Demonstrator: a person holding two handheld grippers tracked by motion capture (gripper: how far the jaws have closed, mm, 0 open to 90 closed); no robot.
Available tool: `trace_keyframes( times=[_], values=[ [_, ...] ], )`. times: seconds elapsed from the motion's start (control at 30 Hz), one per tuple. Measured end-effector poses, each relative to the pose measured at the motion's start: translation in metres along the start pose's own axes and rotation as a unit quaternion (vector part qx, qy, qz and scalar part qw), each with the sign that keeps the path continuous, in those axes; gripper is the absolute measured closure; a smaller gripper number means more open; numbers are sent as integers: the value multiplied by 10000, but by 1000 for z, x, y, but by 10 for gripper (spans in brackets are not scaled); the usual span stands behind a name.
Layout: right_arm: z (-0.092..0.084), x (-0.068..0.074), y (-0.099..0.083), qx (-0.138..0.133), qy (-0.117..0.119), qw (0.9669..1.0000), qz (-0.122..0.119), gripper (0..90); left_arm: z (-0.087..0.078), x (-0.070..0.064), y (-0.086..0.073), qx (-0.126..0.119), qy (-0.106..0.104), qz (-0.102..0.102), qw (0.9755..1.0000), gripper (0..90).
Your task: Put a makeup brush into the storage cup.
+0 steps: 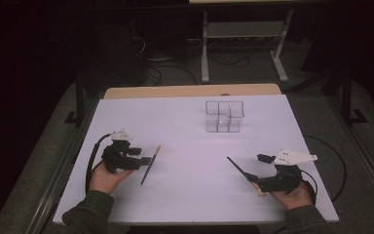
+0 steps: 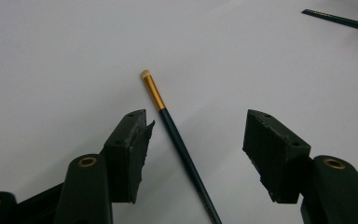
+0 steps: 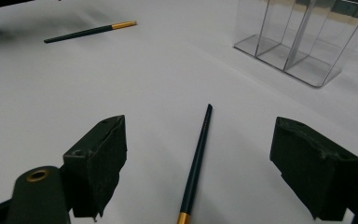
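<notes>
The left claw point(image 2: 196, 140) is apart, with a dark brush point(image 2: 179, 144) lying flat on the white worktop point(image 1: 185, 126) between its pads, near the left edge. The brush's lower end is cut off. The right claw point(image 3: 198, 172) is apart too, over a second brush point(image 3: 196, 163) near the right edge; its bristles are cut off. A clear box point(image 1: 224, 117) stands toward the far edge, hard to make out.

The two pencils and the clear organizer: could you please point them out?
Left pencil point(image 2: 177, 135), left gripper view, dark shaft.
Right pencil point(image 3: 198, 158), right gripper view, dark shaft.
Clear organizer point(image 1: 224, 103), high view, top rim.
</notes>
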State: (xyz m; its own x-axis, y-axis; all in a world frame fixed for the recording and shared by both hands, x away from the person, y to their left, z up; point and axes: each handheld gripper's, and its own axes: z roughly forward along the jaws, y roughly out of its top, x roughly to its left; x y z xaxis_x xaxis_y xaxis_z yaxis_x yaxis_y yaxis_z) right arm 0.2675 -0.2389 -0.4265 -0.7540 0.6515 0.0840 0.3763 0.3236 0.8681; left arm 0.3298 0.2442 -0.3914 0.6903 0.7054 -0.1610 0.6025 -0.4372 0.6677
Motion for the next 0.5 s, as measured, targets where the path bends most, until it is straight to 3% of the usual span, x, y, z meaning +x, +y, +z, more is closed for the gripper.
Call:
trace_keyframes(
  times=[0.17, 0.5],
  values=[
    [0, 0, 0, 10, 7, 10000, -9, 176, 9, 2, 7, 213, 32, 58, 9998, 412],
    [-1, 0, -1, 31, 15, 10000, -22, 176, 32, 6, 13, 676, 92, -127, 9976, 438]
  ],
)
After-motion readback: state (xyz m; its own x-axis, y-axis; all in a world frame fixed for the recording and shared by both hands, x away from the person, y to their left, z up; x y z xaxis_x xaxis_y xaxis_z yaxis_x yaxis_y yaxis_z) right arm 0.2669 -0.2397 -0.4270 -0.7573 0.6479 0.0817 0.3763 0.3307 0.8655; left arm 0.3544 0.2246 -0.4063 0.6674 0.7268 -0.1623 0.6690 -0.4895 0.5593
